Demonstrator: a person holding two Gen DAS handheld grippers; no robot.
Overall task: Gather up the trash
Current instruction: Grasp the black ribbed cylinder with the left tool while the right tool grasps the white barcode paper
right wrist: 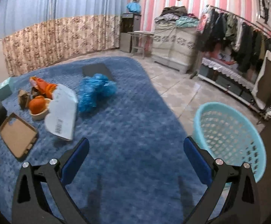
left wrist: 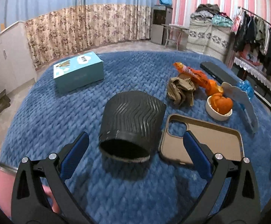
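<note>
Two fisheye wrist views, both looking forward and down over the same blue blanket.

The left wrist view sits low and close over the blanket (left wrist: 42, 123), facing the curtained wall, with the black ribbed cup (left wrist: 131, 123) lying near between the spread left tongs (left wrist: 135, 143) and the phone case (left wrist: 210, 141) just right of it. The right wrist view looks from further right, over the blanket's edge and the tiled floor, with the teal basket (right wrist: 228, 134) near the right tongs (right wrist: 136, 145). Both views share the phone case (right wrist: 17, 135), the orange peel bowl (left wrist: 219, 106) (right wrist: 39, 108), the white heart-shaped card (left wrist: 243, 100) (right wrist: 62, 112), the blue crumpled wrapper (left wrist: 245, 87) (right wrist: 96, 91) and the clothes rack (left wrist: 262, 37) (right wrist: 238, 37).
</note>
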